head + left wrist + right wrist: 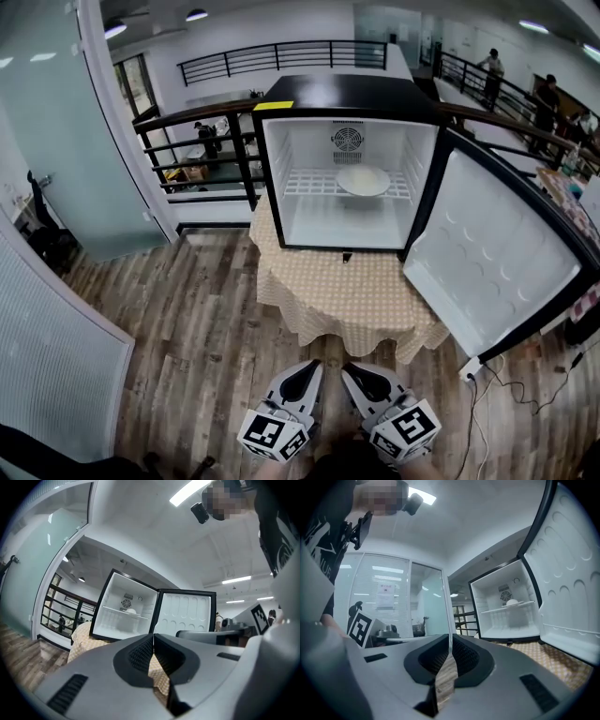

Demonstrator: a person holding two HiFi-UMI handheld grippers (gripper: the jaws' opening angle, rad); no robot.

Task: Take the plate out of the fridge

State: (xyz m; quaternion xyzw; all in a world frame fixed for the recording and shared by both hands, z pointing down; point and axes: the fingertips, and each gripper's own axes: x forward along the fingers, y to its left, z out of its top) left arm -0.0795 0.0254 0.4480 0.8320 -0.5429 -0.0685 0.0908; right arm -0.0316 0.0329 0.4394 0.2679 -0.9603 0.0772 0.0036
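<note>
A white plate (363, 180) lies on the wire shelf of a small black fridge (349, 98), white inside, that stands on a table. The fridge door (497, 262) is swung wide open to the right. The plate (131, 611) shows small in the left gripper view and as the plate (513, 603) in the right gripper view. Both grippers hang low near my body, far from the fridge. My left gripper (307, 367) is shut and holds nothing. Beside it my right gripper (352, 372) is shut and holds nothing.
The fridge rests on a table with a beige checked cloth (342, 291). Wood floor (197, 328) lies between me and the table. A black railing (202, 150) runs behind the fridge at left, a glass partition (56, 141) stands far left, and cables (511, 384) trail at right.
</note>
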